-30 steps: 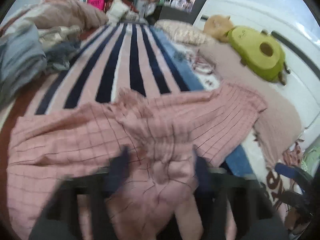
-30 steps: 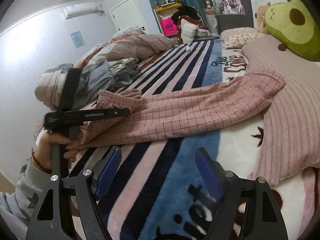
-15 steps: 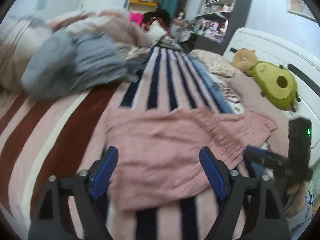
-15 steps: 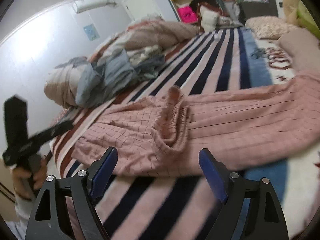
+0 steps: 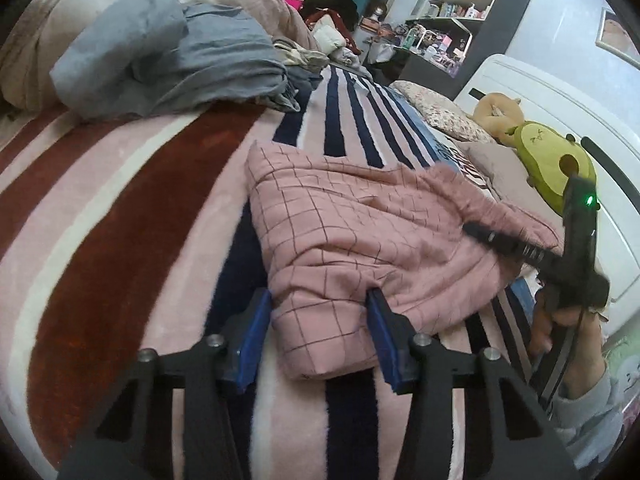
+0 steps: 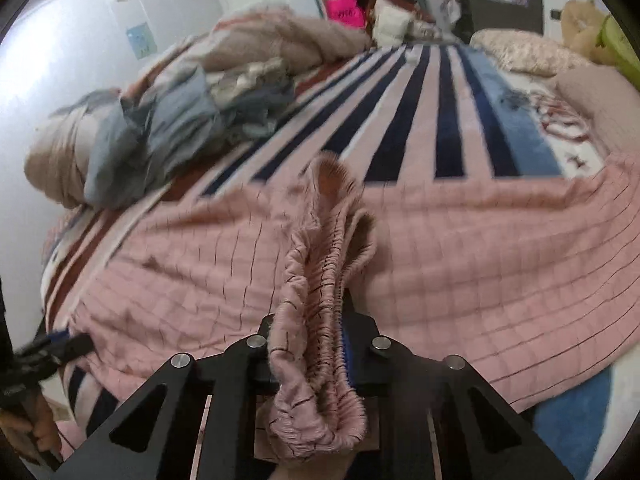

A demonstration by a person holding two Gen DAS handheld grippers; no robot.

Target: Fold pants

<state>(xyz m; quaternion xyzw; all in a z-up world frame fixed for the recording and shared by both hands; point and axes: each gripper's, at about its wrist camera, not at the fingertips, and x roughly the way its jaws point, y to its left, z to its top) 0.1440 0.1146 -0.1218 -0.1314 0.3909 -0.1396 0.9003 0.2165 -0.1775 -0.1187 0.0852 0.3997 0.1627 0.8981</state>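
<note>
Pink checked pants lie across the striped blanket on the bed, also in the right wrist view. My left gripper is open, its blue pads either side of the near corner of the pants' leg end. My right gripper is shut on the gathered elastic waistband, which bunches up between the jaws. The right gripper also shows in the left wrist view at the pants' far edge. The left gripper's tip shows at the left edge of the right wrist view.
A heap of grey and beige clothes and bedding lies at the back left of the bed. An avocado plush and pillows rest by the white headboard. Shelves stand behind.
My right gripper has closed on the waistband. My left gripper has moved in over the leg-end corner, jaws narrowed around it. The pants now lie doubled over.
</note>
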